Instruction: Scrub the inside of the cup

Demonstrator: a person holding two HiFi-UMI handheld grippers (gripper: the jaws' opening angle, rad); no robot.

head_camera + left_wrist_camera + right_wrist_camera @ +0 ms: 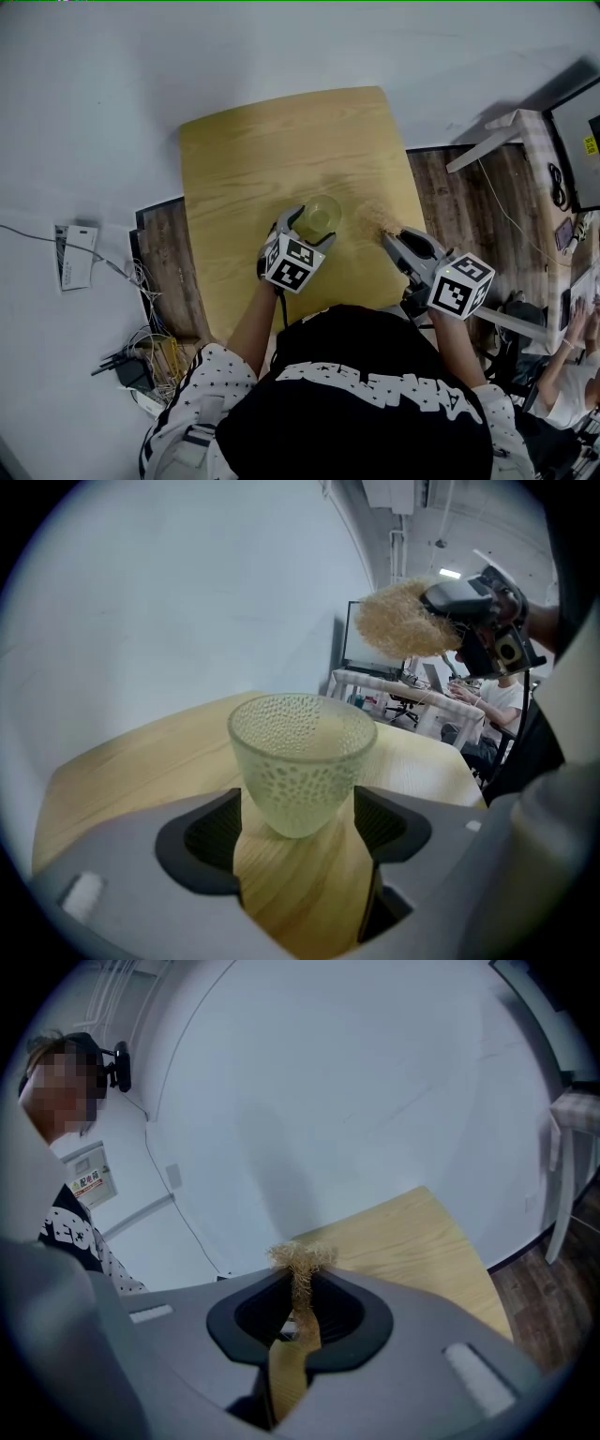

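A pale green, dimpled glass cup (pixel 322 214) stands upright on the wooden table (pixel 253 150). In the left gripper view the cup (pixel 300 757) sits between my left gripper's (pixel 298 822) two jaws, which press on its sides. The same left gripper (pixel 309 231) reaches in from the near side in the head view. My right gripper (pixel 388 236) hovers to the right of the cup, shut on a tan fibrous scrubber (pixel 379 223). The scrubber (pixel 300 1262) is pinched flat between the right gripper's (pixel 298 1283) jaws. Seen from the left gripper, the scrubber (pixel 401 621) is up and to the right of the cup.
The table is small, with its edges close on all sides. Cables and a power strip (pixel 141 370) lie on the floor at the left. A white desk (pixel 511 131) and a seated person (pixel 572 375) are at the right. A monitor (pixel 361 649) stands far behind the table.
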